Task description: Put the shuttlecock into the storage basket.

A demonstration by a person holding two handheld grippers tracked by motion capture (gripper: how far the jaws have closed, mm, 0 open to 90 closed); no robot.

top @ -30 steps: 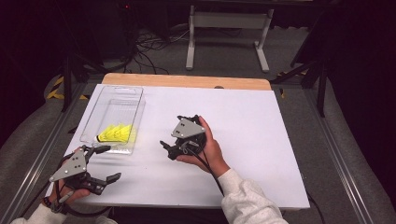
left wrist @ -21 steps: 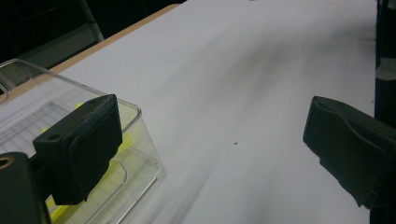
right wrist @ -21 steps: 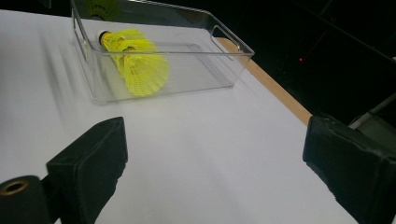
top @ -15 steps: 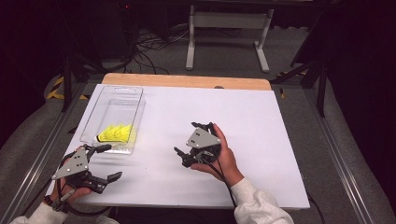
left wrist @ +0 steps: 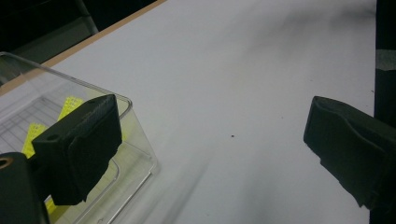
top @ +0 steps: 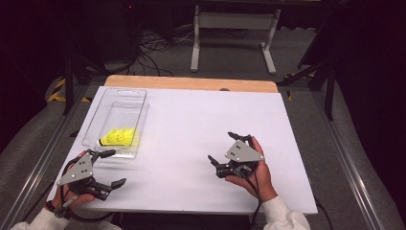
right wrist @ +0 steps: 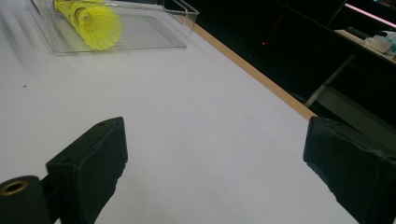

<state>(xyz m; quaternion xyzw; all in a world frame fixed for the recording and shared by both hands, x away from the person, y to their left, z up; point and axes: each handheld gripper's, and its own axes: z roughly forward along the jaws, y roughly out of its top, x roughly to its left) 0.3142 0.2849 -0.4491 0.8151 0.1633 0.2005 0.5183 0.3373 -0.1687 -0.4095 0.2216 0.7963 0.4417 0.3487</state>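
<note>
A clear plastic tray (top: 135,97) lies at the table's left, with yellow shuttlecocks (top: 118,137) lying in its near end. My left gripper (top: 109,167) is open just in front of the tray's near corner, with nothing between its jaws. In the left gripper view the tray's corner (left wrist: 135,126) sits behind the left jaw. My right gripper (top: 231,148) is open over bare table right of centre, held in a hand. The right gripper view has the tray (right wrist: 184,11) and the shuttlecocks (right wrist: 95,21) far off at top left.
The white table top (top: 191,124) has a wooden strip (top: 191,83) along its far edge. Beyond it the floor carries cables (top: 153,45) and a white metal stand (top: 234,21). Grey rails run along both sides of the table.
The right gripper has moved right and toward the near edge, away from the tray. The left gripper has barely shifted.
</note>
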